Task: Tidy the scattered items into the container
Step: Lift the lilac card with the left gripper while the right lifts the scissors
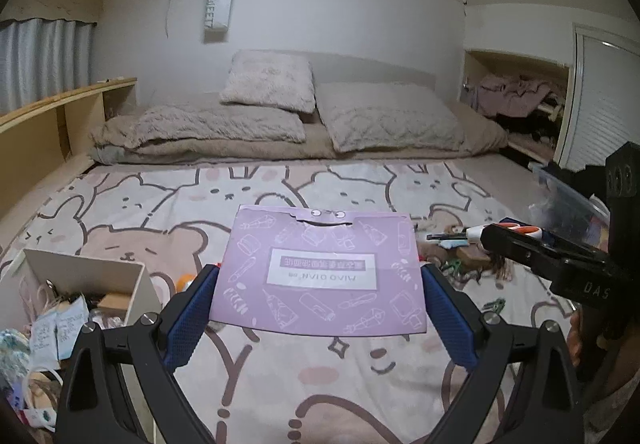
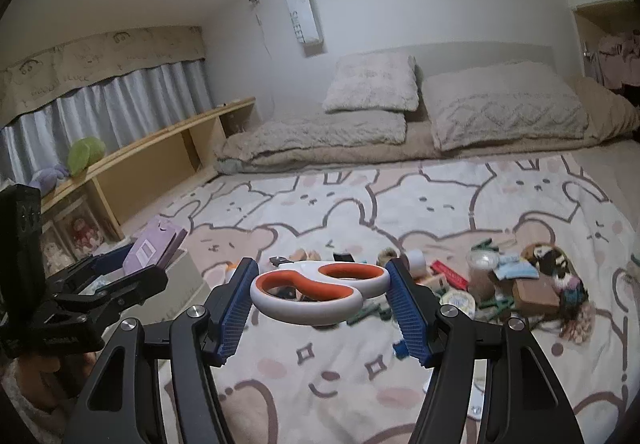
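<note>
Both grippers are loaded and held clear of the bed. Left gripper (image 1: 320, 284) has its blue pads pressed on the two side edges of a flat purple packet (image 1: 320, 272), printed with small cosmetic drawings and a white label, which bows slightly between them. Right gripper (image 2: 320, 292) is clamped across the looped handles of a pair of orange-and-white scissors (image 2: 320, 290); the blades point away from the camera and are mostly hidden behind the handles.

Down at the left gripper's near left sits the container, an open cream cardboard box (image 1: 136, 284) already holding sachets and odds and ends, with more packets spilling beside it (whether those count as in or out I cannot tell). Judging by this, the step in hand is the carry: two items picked, neither yet dropped.

Next move, as I read it, is to swing each load over the box mouth, lower it and let go, the broad packet tilted to clear the rim, the scissors released low so they do not bounce out.

Further off on the bear-print sheet (image 2: 400, 203) lies the remaining clutter (image 2: 500, 280): green clips, a tape roll, a red box, a cup, a plush toy. Beyond that, grey pillows (image 2: 372, 83) against the wall.
</note>
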The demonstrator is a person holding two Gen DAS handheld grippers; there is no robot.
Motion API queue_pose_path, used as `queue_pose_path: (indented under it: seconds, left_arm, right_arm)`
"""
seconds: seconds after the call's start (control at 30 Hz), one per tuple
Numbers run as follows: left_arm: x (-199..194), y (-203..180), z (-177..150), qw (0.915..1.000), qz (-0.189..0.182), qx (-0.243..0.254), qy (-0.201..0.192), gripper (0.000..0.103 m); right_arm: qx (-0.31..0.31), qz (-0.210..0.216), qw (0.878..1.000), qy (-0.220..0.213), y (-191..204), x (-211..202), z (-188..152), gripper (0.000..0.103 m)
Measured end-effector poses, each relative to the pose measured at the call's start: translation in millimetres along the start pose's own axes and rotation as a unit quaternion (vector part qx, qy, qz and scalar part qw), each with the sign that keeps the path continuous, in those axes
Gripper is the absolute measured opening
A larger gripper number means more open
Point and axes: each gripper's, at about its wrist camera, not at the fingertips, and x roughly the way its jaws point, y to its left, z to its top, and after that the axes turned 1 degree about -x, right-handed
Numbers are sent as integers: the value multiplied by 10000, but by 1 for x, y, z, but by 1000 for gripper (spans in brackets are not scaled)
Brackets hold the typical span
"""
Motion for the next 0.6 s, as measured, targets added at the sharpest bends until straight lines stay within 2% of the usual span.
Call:
queue_pose_path:
  seconds: [0.13,0.27,0.6]
  left_arm:
    - [-6,9,3,9997,-18,-205,-130,98]
    - [-11,21,0,9994,205,-209,-192,98]
    - [-42,50,-7,9965,638,-254,-469,98]
  right_arm:
    - [-25,-7,10000,-48,5,3,7,66]
    - [-71,24,10000,-36,14,7,11,66]
    - [-48,477,9988,3,52,23,19,66]
